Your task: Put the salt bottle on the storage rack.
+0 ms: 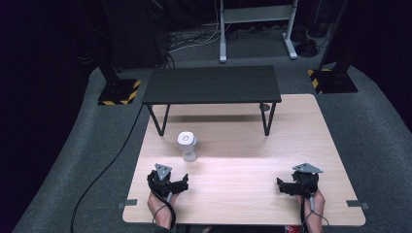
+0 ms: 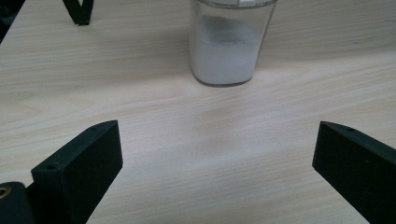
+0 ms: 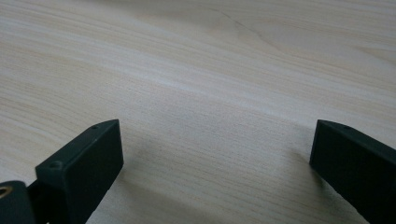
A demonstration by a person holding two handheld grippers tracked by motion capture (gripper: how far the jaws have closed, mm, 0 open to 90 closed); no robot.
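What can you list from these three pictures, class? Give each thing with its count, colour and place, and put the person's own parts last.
Jar: one, clear with a white lid, part full of white powder, upright on the table ahead of the left gripper.
Shelf: one, black, on thin legs at the table's far side.
Table: one, pale wood, bearing all the above.
Floor cable: one, black, on the grey carpet left of the table.
Left gripper: one, black, near table edge, jaws wide apart, holding nothing.
Right gripper: one, black, near table edge, jaws wide apart, holding nothing.
Hands: two, one on each gripper.
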